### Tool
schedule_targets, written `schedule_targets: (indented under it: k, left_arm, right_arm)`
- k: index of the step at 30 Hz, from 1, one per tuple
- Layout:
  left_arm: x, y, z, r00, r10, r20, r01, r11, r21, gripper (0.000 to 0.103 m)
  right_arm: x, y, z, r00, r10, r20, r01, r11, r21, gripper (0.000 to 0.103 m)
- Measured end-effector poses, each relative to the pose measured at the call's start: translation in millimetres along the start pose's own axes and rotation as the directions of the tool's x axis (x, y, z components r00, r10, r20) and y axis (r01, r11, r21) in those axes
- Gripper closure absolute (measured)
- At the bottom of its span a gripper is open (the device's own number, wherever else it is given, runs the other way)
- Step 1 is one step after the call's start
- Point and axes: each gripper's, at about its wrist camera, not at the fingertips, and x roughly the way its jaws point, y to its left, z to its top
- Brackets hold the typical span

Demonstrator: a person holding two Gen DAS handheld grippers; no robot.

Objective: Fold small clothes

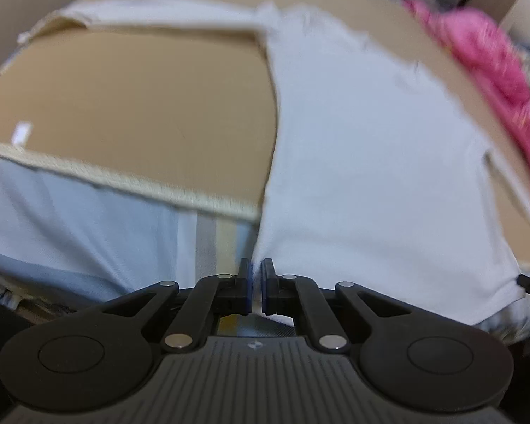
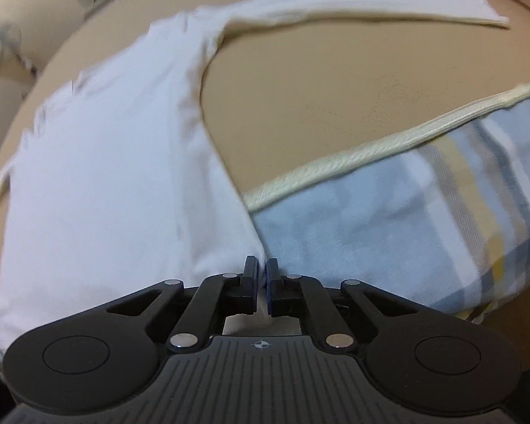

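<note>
Both pairs of fingers are pinched nearly together on the near hem of the white shirt [image 1: 371, 162]. The left gripper [image 1: 257, 288] has cloth caught between its blue pads at the shirt's left bottom corner. The right gripper [image 2: 262, 288] has a sliver of white fabric showing between its closed fingers at the other bottom corner. Holding the two hem corners this way keeps the edge taut and straight, which I judge is a setup for carrying the hem up toward the collar in one even fold.

In both views the shirt lies spread flat on the tan surface [image 1: 130, 99], with its body running away from the grippers. One long sleeve [image 2: 371, 7] stretches out sideways across the far part of the surface, not yet folded in. The other sleeve is only a narrow strip at the picture's edge, and the blur there makes it hard to say how it lies.

A cream piped edge [image 2: 371, 148] borders the tan surface, and below it is blue, grey and yellow plaid fabric [image 2: 424, 219], likely bedding or a cushion cover. The shirt's hem overhangs this edge where the grippers hold it. A pink garment [image 1: 484, 77] lies bunched just beyond the shirt, probably waiting its turn. Farther back the room is dim and smeared; only dark clutter and something green can be made out.
</note>
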Motion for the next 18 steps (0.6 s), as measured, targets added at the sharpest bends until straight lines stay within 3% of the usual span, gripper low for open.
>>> schedule_targets:
  k: [2,4,6,8,10,13,15,18]
  left_arm:
    - [-27.9,7.9,0.2,0.997,-0.029,0.070,0.030,0.999,-0.014,0.098]
    - [-32.8,7.3,-9.3,0.998,0.017,0.059,-0.016,1.000,-0.009,0.098]
    - [-17.4,6.3,-11.9,0.998,0.053,-0.015,-0.053,0.998,-0.022,0.097]
    - [-15.6,10.8,-16.6,0.991,0.116,-0.070,-0.117,0.993,-0.005,0.097]
    - [-17.7,17.2,-13.9,0.992,0.108,-0.060,-0.109,0.994,-0.005,0.096]
    - [-25.5,7.8,-16.3,0.997,0.075,-0.012,-0.075,0.997,0.034,0.090]
    - [-24.0,-2.0,-18.7,0.998,0.059,-0.009,-0.059,0.996,0.065,0.089]
    - [-6.2,-8.4,-21.1,0.993,0.086,-0.076,-0.080,0.993,0.086,0.082]
  right_arm:
    - [-37.3,-7.1,7.6,0.985,0.052,0.164,-0.060,0.997,0.049,0.101]
    - [-57.5,-2.8,5.5,0.971,0.058,0.231,-0.062,0.998,0.011,0.101]
    - [-42.8,4.3,-2.2,0.993,-0.027,0.119,0.032,0.999,-0.040,0.101]
    - [-15.2,7.3,-10.2,0.995,-0.092,-0.026,0.090,0.994,-0.059,0.100]
    - [-7.4,7.9,-12.1,0.983,-0.183,-0.014,0.182,0.982,-0.054,0.098]
    - [-16.1,-0.2,-4.9,0.982,-0.173,0.069,0.173,0.985,0.015,0.093]
    - [-9.0,-9.4,-4.3,0.993,-0.114,0.024,0.112,0.992,0.059,0.082]
    - [17.8,-14.8,-6.5,0.990,-0.107,-0.097,0.115,0.990,0.077,0.082]
